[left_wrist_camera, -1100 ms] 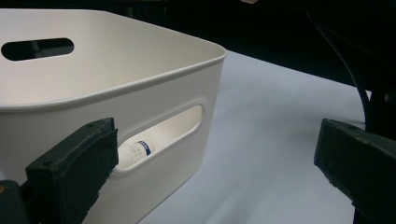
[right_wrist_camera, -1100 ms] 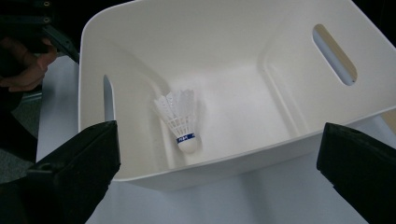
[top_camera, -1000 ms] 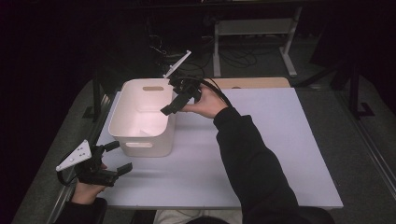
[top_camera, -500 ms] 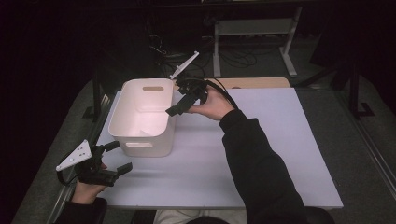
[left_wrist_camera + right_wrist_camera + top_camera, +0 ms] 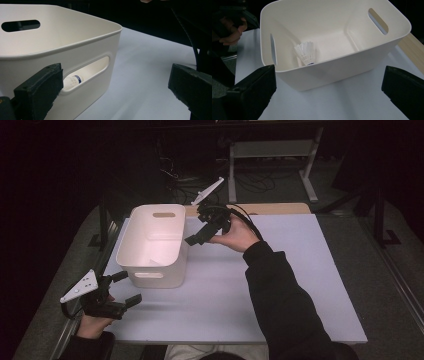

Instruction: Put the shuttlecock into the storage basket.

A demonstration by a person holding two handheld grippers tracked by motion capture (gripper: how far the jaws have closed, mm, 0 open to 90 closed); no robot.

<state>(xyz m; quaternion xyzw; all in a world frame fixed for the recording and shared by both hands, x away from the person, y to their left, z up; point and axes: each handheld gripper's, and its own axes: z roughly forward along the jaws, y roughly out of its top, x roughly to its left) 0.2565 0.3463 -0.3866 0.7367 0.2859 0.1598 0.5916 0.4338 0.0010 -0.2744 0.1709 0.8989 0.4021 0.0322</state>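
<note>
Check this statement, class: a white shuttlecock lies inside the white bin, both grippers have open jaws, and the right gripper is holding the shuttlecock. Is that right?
Not quite. The right gripper holds nothing: the right gripper view shows its jaws wide apart and empty, outside the bin. The shuttlecock does lie inside the white bin, and the left gripper is open too.

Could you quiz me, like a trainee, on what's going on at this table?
1. True or false: the shuttlecock lies inside the white bin.
2. Which gripper is raised beside the bin's far end? A) left gripper B) right gripper
3. Fill in: both grippers' fingers stand ____ and hold nothing.

Key: 1 true; 2 B; 3 open.
</note>
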